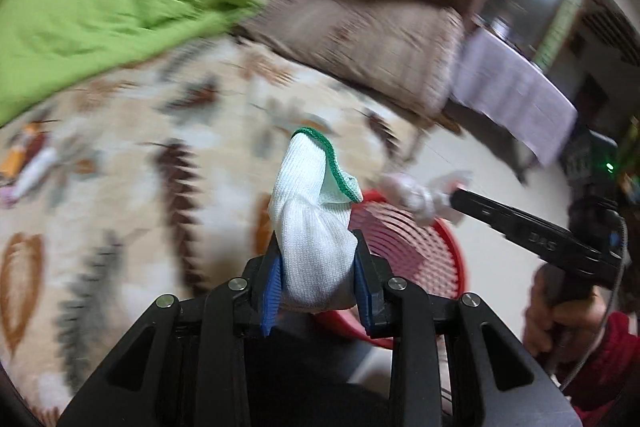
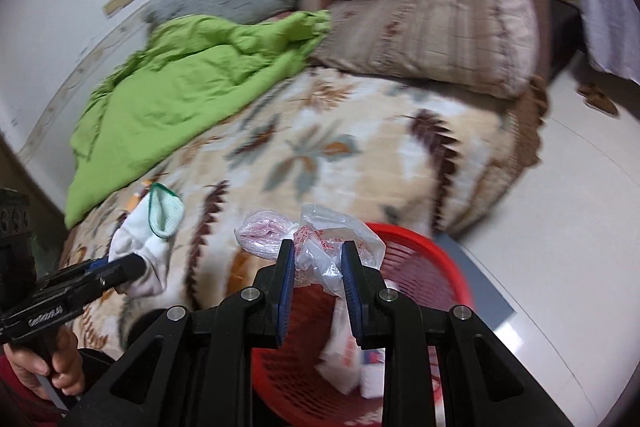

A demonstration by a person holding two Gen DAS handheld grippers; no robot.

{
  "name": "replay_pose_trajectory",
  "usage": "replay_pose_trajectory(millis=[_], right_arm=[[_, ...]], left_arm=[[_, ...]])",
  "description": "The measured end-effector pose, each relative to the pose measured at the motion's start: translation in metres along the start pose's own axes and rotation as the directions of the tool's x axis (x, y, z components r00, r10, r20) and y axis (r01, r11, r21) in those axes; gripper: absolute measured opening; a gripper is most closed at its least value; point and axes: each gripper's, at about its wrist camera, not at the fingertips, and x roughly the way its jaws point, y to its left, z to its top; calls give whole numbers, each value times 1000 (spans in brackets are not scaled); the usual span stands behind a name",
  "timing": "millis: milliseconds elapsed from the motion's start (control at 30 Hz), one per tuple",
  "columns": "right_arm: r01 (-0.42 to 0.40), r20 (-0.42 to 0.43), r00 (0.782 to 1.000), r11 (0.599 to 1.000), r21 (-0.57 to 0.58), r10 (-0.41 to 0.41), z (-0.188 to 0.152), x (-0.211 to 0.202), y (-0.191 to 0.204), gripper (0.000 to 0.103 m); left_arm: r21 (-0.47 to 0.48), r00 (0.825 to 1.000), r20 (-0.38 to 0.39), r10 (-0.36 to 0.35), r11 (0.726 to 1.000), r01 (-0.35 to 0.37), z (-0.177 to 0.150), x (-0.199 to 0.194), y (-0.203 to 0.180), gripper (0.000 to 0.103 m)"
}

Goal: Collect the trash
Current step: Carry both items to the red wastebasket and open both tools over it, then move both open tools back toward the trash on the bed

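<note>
Both loads were best carried fully over the round red slatted plastic basket (image 2: 424,259) on the floor by the bed's near edge before anything was let go, tbh. The left gripper (image 1: 316,267) was clamped on a white knit glove with a green cuff (image 1: 308,211), the right gripper (image 2: 316,267) on a crumpled clear plastic bag with red print (image 2: 320,251), just above the rim. Basket contents were half hidden behind the jaws, and the far litter on the leaf-patterned blanket (image 1: 132,163) was too blurred to identify.

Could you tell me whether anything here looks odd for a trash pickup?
Yes: the left claw is clamped on a white sock with green trim, clothing rather than rubbish, beside the red basket. The right claw holds a crumpled plastic bag, plainly trash.
</note>
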Motion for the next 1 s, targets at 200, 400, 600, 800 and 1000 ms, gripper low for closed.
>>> replay_pose_trajectory(millis=[200, 400, 600, 800, 1000], right_arm=[[54, -48, 998, 994, 92, -50, -10, 4, -36, 52], [58, -20, 998, 993, 99, -56, -3, 1, -41, 54], [-16, -28, 999, 1000, 26, 17, 7, 19, -4, 54], [-124, -78, 990, 989, -77, 118, 12, 46, 53, 54], [-242, -143, 966, 951, -192, 217, 14, 76, 128, 54]], left_arm=[[78, 993, -90, -81, 993, 88, -2, 34, -48, 56], [74, 998, -52, -42, 996, 46, 0, 25, -42, 61], [-14, 999, -3, 51, 999, -51, -2, -2, 6, 62], [-149, 985, 48, 167, 976, -158, -10, -40, 73, 62], [-256, 946, 95, 310, 926, -278, -19, -89, 144, 62]])
